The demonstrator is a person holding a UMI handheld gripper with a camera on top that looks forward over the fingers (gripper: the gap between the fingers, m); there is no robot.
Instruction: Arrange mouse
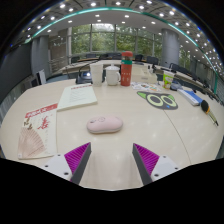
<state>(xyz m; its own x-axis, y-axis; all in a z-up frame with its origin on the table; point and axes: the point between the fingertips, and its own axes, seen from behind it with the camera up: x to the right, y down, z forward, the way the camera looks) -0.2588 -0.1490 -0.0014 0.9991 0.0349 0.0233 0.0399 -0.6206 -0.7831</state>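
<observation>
A pale pink computer mouse [104, 124] lies on the cream table [120, 150], just ahead of my fingers and slightly left of the middle. My gripper [112, 160] is open and empty; its two fingers with magenta pads [77, 155] stand wide apart above the bare tabletop, short of the mouse. Nothing is between them.
A pink packet [32, 140] and a red-and-white leaflet [41, 112] lie at the left. A book [78, 96] lies beyond the mouse. A mat with dark round shapes [158, 99], cups and bottles [126, 68] stand farther back. Dark objects [195, 97] lie at the right.
</observation>
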